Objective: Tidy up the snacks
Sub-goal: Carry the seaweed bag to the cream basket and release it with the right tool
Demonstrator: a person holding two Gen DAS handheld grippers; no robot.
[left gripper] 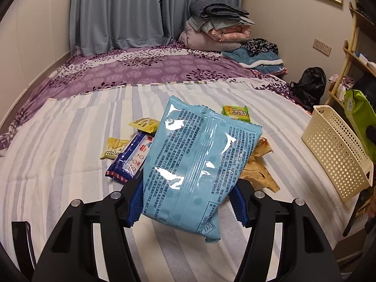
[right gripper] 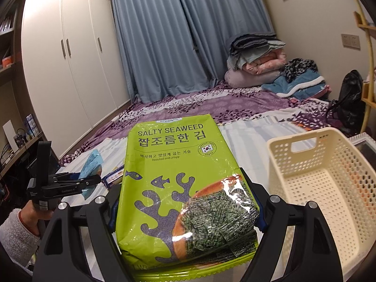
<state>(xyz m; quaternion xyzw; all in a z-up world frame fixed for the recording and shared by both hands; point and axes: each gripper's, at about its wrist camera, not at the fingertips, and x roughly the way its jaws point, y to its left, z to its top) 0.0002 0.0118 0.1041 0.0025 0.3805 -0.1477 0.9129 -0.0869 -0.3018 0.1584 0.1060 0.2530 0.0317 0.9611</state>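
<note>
Left gripper (left gripper: pixel 186 205) clamping a light blue snack packet (left gripper: pixel 197 162) between its blue pads, holding it clear of the striped bedsheet (left gripper: pixel 58 141). Right gripper (right gripper: pixel 188 213) gripping a green seaweed bag (right gripper: pixel 178 176) (printed side facing the camera), jaws pressing on both sides. Cream perforated basket (right gripper: pixel 329 176) lying just right of the seaweed bag, nothing showing inside. Remaining on the bedsheet: a dark blue bar (left gripper: pixel 131 157), two small yellow packets (left gripper: pixel 115 148), a green sachet (left gripper: pixel 236 112) and a tan wrapper (left gripper: pixel 258 166).
</note>
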